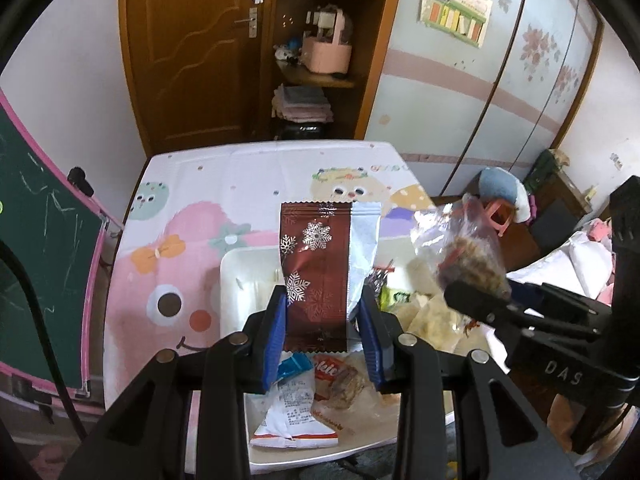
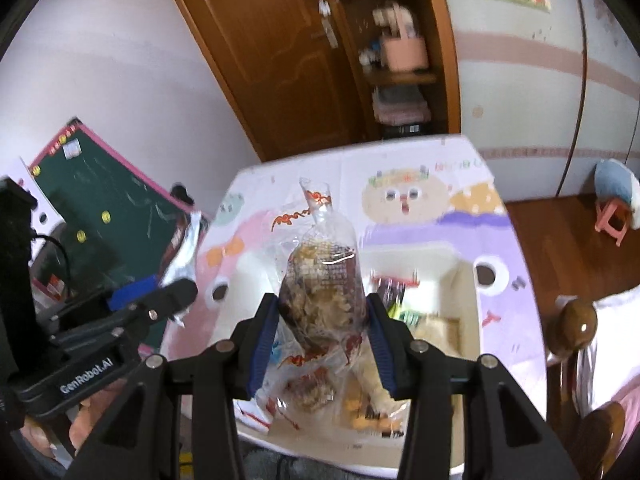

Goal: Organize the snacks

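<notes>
My left gripper (image 1: 323, 312) is shut on a dark red snack packet with white snowflakes and a silver back (image 1: 320, 256), held upright above a white bin (image 1: 236, 276). My right gripper (image 2: 322, 320) is shut on a clear bag of brown snack pieces with red print (image 2: 320, 280), held above the same white bin (image 2: 468, 304). In the left wrist view the right gripper (image 1: 476, 300) and its bag (image 1: 468, 248) hang just to the right. In the right wrist view the left gripper (image 2: 176, 300) shows at the left with a silver edge of its packet (image 2: 184, 248).
Several snack packets lie in the bin, among them a white wrapper (image 1: 292, 412) and a cookie pack (image 1: 340, 380). The bin sits on a table with a cartoon cloth (image 1: 180, 240). A green chalkboard (image 1: 36, 248) stands left. A wooden door (image 1: 192, 48), shelves and a pink stool (image 2: 612, 216) are behind.
</notes>
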### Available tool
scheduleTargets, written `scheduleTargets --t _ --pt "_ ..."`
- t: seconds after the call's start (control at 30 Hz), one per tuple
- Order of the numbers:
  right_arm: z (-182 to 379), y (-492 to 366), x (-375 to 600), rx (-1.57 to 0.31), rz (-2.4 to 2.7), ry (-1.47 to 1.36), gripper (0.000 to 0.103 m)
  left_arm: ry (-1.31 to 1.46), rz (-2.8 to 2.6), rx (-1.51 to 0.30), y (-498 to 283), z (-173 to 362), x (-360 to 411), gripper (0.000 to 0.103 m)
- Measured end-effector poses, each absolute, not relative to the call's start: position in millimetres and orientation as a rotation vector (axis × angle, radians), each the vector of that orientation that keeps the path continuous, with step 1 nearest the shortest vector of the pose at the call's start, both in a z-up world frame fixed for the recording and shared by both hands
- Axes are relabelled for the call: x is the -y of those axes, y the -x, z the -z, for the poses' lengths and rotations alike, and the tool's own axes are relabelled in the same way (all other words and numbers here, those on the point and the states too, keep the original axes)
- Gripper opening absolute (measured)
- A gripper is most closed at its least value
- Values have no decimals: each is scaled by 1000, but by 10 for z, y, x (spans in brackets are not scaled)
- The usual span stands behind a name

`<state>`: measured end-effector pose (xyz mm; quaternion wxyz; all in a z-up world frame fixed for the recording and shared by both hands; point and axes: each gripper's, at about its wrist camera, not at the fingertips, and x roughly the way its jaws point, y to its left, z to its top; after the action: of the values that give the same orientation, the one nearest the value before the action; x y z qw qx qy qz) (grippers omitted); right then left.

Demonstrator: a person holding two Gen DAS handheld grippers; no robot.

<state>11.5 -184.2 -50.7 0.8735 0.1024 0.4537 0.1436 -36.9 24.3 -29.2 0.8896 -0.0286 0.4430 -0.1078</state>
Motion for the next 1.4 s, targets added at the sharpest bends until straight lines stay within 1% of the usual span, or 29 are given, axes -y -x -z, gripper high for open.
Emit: scheduleTargets --t 0.1,0.13,0.17,0.23,0.27,0.3,0.53,0.7,0.97,1.27,1.4 --pt "633 -131 1854 -993 -301 -231 45 72 214 -962 336 426 -273 33" --pt "647 -133 1871 -996 -304 -247 45 71 206 -969 329 458 -285 37" --pt "659 -130 1878 -1001 -313 -259 45 68 189 -976 324 504 -305 44" --pt "686 -133 1873 -1021 -334 -281 48 71 163 -979 327 542 -327 90" --pt "692 -128 1867 -1024 -326 -284 53 91 146 -969 344 560 -361 95" --pt "697 -117 1855 -1028 -304 -274 57 101 141 -963 351 563 -377 97" --pt "626 -34 1795 -1005 -212 -186 61 105 104 -1011 320 653 -423 97" --pt "531 30 1750 -961 -195 -141 61 74 104 -1001 350 625 -377 99" --pt "481 71 1726 -936 -181 -130 62 90 94 -996 441 556 -382 100" --pt "395 152 1658 -892 -163 -91 62 45 30 -898 569 337 -385 103" --pt "367 189 1654 -878 -150 -81 62 34 23 -882 590 303 -380 103"
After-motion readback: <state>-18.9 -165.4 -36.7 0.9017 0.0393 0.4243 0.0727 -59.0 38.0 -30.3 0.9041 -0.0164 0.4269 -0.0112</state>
